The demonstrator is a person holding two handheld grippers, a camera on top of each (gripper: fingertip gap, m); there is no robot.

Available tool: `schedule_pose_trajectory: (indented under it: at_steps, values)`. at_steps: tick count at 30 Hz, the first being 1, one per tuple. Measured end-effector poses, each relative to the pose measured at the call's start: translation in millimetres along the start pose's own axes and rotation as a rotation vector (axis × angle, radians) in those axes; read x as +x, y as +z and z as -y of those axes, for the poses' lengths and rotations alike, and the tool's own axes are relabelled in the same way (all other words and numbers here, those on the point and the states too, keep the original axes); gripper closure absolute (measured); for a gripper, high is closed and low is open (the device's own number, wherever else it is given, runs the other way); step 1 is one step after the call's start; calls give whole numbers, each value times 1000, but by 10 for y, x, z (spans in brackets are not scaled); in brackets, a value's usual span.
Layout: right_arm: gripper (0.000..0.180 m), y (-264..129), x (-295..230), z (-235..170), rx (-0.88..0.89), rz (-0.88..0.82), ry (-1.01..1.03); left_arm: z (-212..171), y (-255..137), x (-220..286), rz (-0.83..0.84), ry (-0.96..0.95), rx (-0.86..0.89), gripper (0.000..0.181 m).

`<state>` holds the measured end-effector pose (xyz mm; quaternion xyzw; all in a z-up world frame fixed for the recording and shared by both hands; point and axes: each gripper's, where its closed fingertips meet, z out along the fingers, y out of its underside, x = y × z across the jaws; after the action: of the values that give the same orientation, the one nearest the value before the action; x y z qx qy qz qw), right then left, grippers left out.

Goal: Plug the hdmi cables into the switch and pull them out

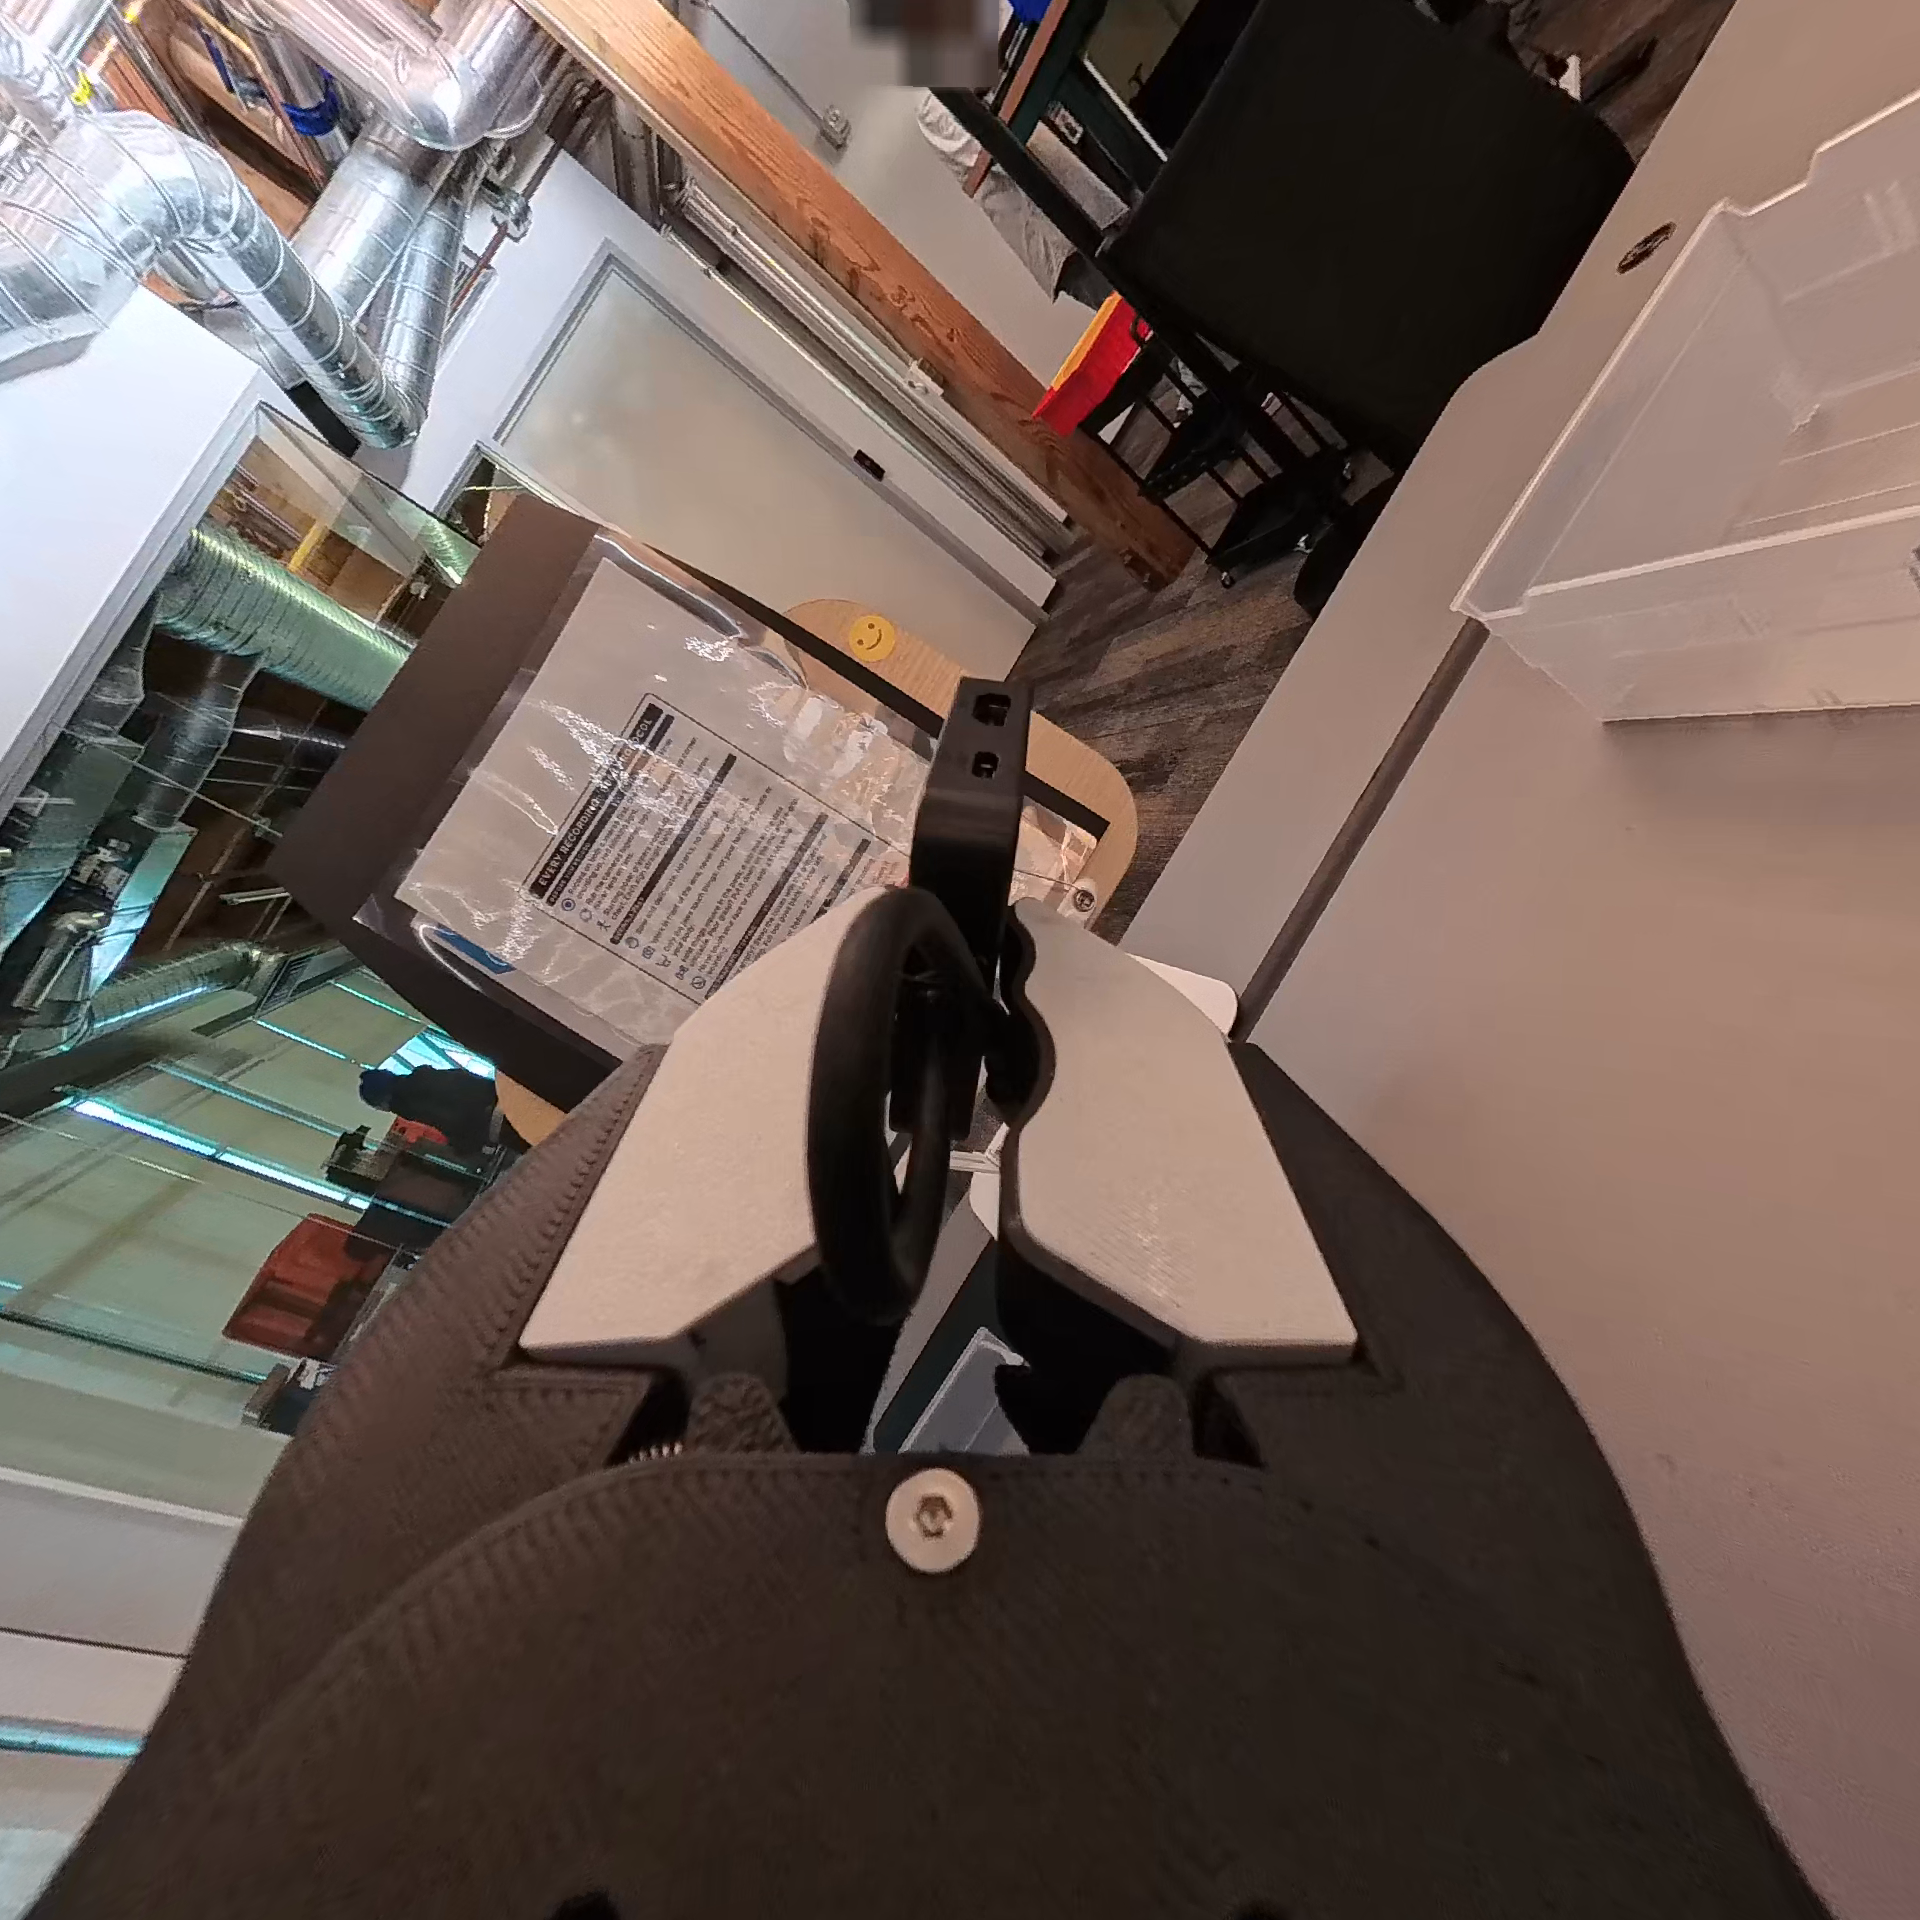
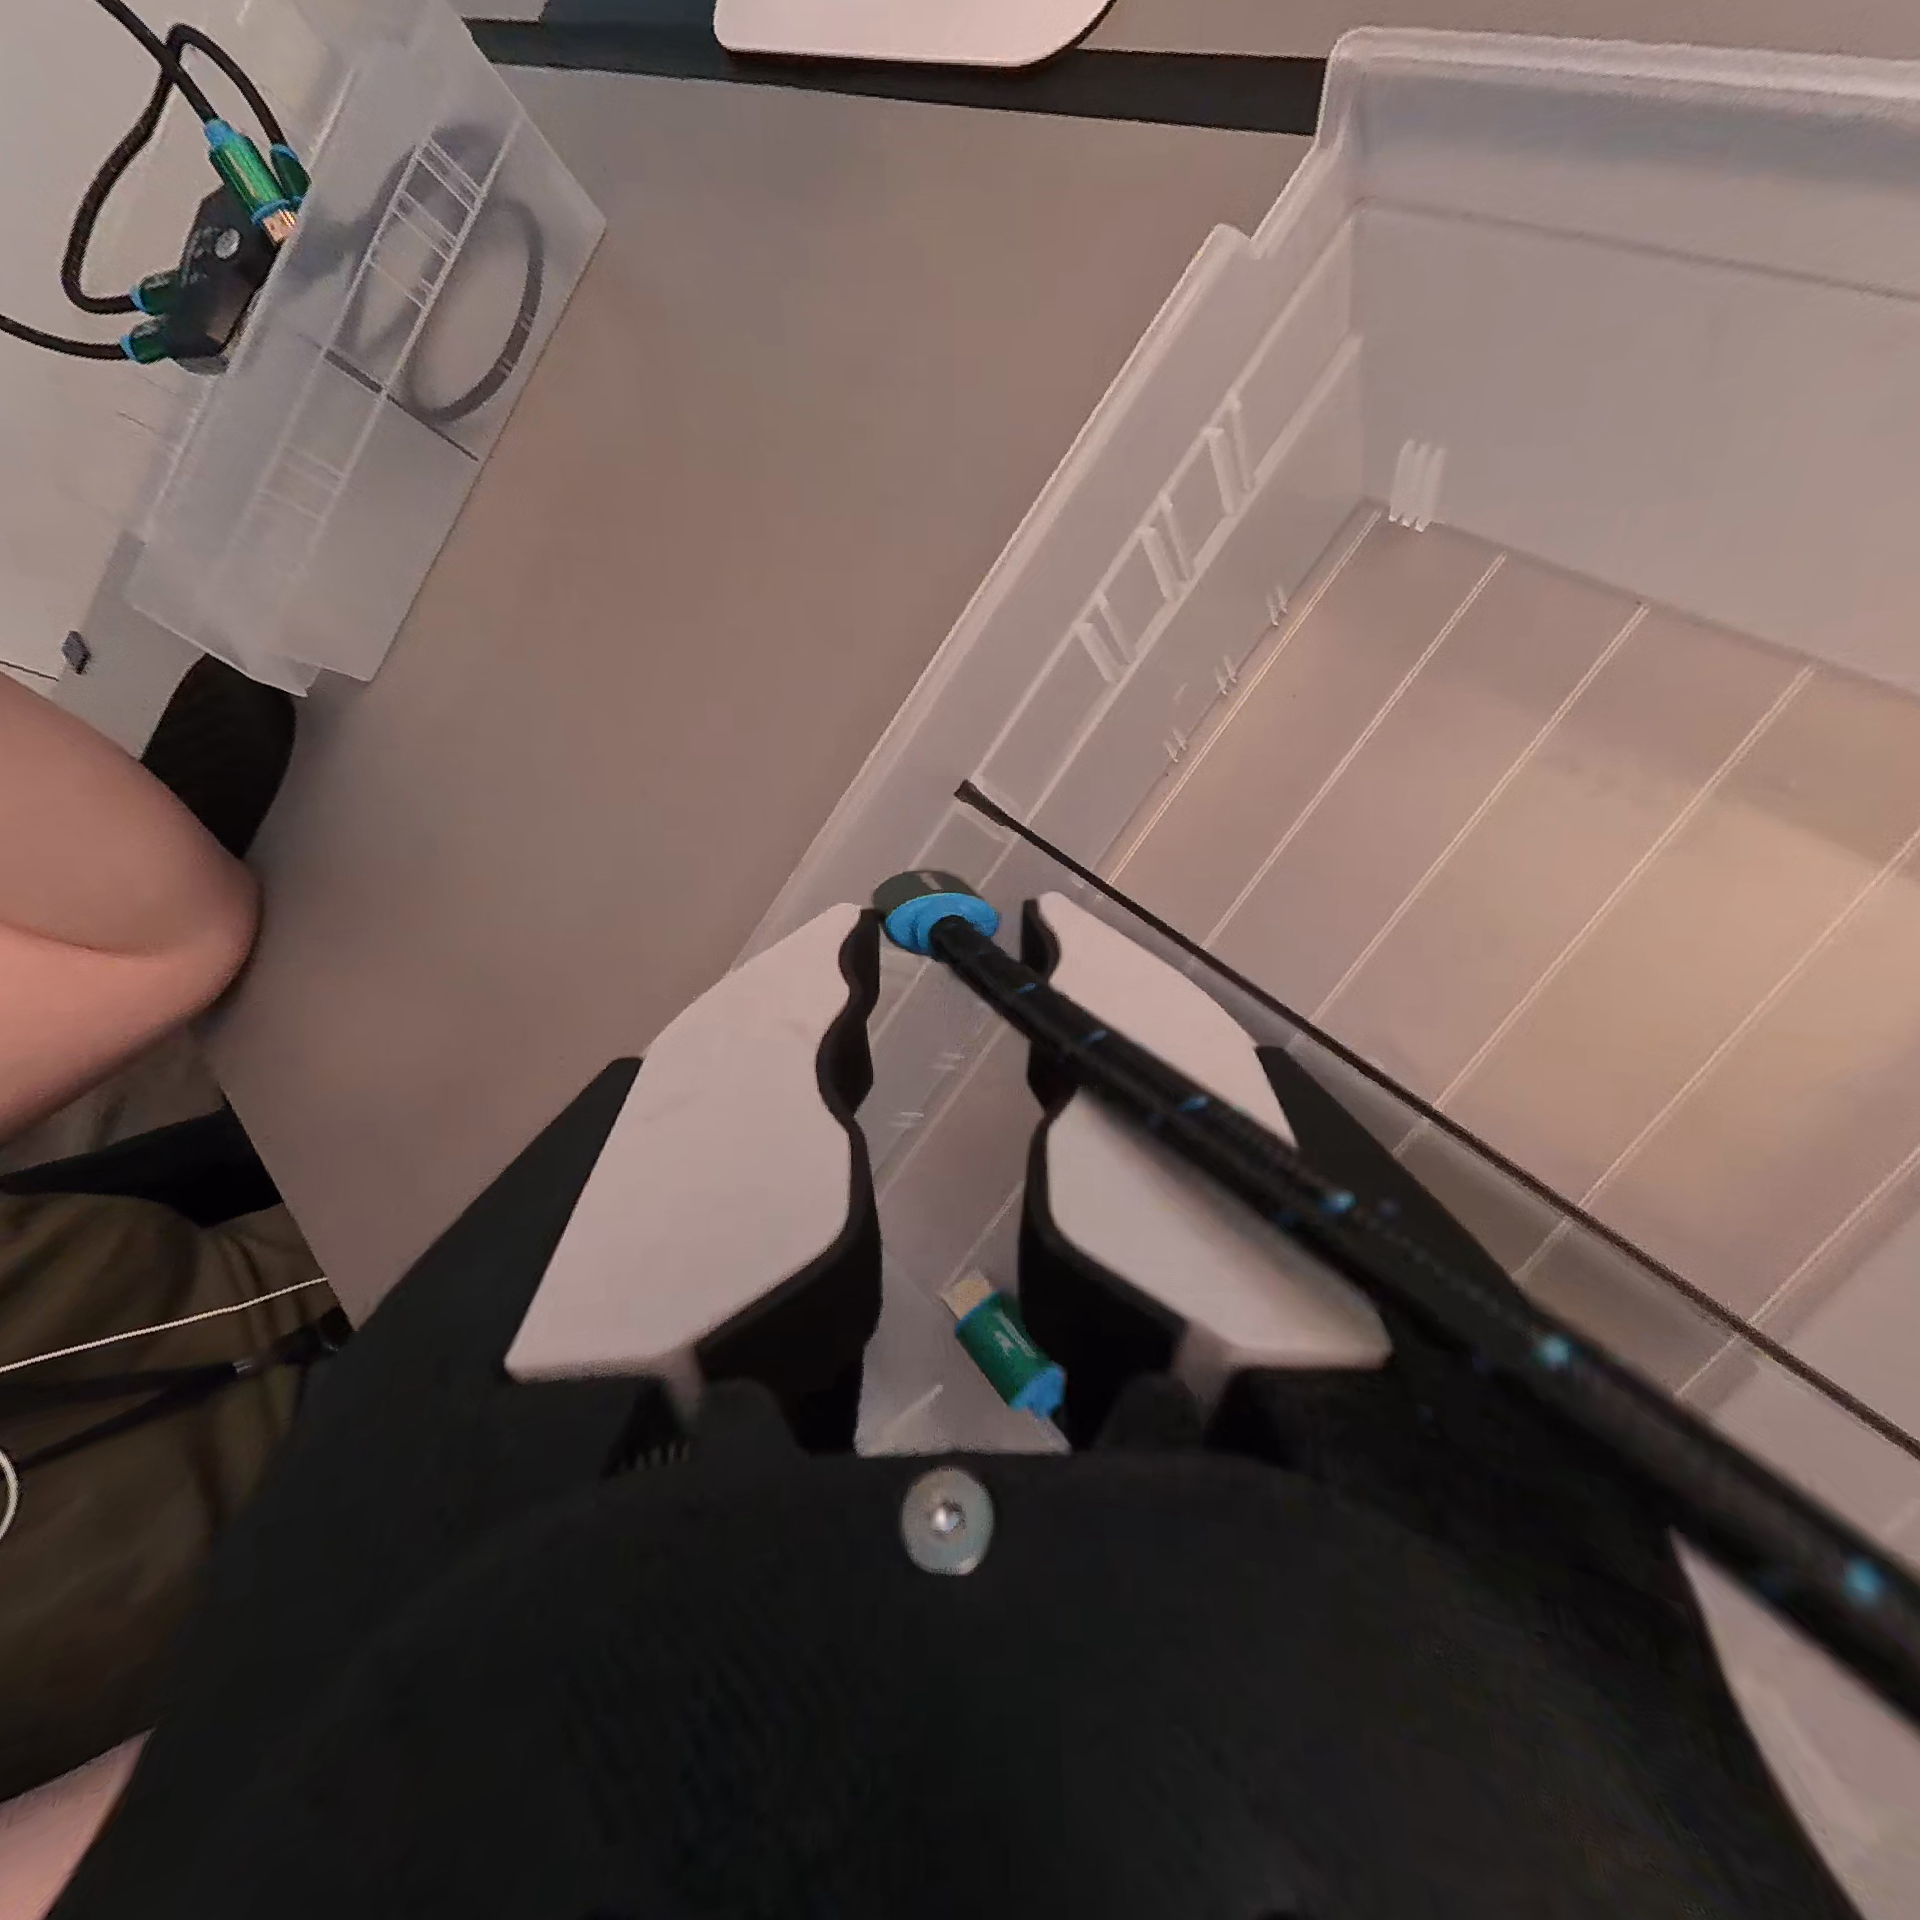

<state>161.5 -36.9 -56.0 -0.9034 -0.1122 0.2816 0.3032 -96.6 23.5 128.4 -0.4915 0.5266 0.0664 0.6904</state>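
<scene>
Over on the left, the left gripper [image 1: 1013, 987] is tipped up toward the room with its pale, rough-printed fingers pressed together on a black flat piece [image 1: 977, 790]. It is matte and hard-edged, with two small square openings in its narrow end. A smooth black cable loop [image 1: 878, 1143] curls down between the fingers, and I cannot tell from here whether it is pinched as well. If that loop snags on a fingertip, the piece could twist in the grip. Further along there is a person's bare forearm [image 2: 114, 883] resting by the grey table [image 2: 675, 468], and past it a small frosted bin [image 2: 416, 436]. The switch [image 2: 213, 249] sits beside it, a little black box with glossy green plugs [image 2: 244, 171] set against its sides. Then comes the right gripper [image 2: 945, 935], whose wavy-edged jaws stand apart. The blue collar [image 2: 930, 923] of an hdmi plug sits in the gap at their tips, not visibly squeezed. Its braided cable [image 2: 1195, 1112], black flecked with blue and rather stiff-looking, lies across the right finger. I would say this one is out of the switch and hanging over the large clear bin [image 2: 1558, 364], whose ribbed, slippery-looking walls fill the right side. A loose green plug [image 2: 1003, 1340] lies on the bin floor below the jaws. The worry is that the stiff braid levers the plug sideways out of the open jaws, or that closing catches the collar's rim and it skids off.
</scene>
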Motion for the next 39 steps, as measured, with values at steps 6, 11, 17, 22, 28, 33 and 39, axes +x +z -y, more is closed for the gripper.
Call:
schedule_pose_trajectory:
  at_steps: [6, 11, 17, 22, 28, 33, 39]
  values:
    - [145, -23, 56, -228, -115, -55, 9, -3, -20, -27, 3, -6, 4, 167]
    - [150, -170, -53, -462, -226, -44, 38, -6, -31, -29, 2, -1, 1, 164]
    - [152, -1123, 495, 13, 150, -588, -1, 1, -45, -34, 1, 5, 3, 168]
    - [153, -1441, 852, -57, 172, -818, -42, 3, -32, 3, -10, 15, 1, 164]
    - [149, -1207, 1202, -220, 3, -898, -94, -4, -12, 52, -27, 32, -8, 167]
    - [171, -1118, 1295, -280, -15, -858, -63, -18, 1, 58, -32, 31, -12, 167]
    - [171, -1253, 930, -400, -88, -836, 60, -15, 5, 74, -36, 36, -16, 164]
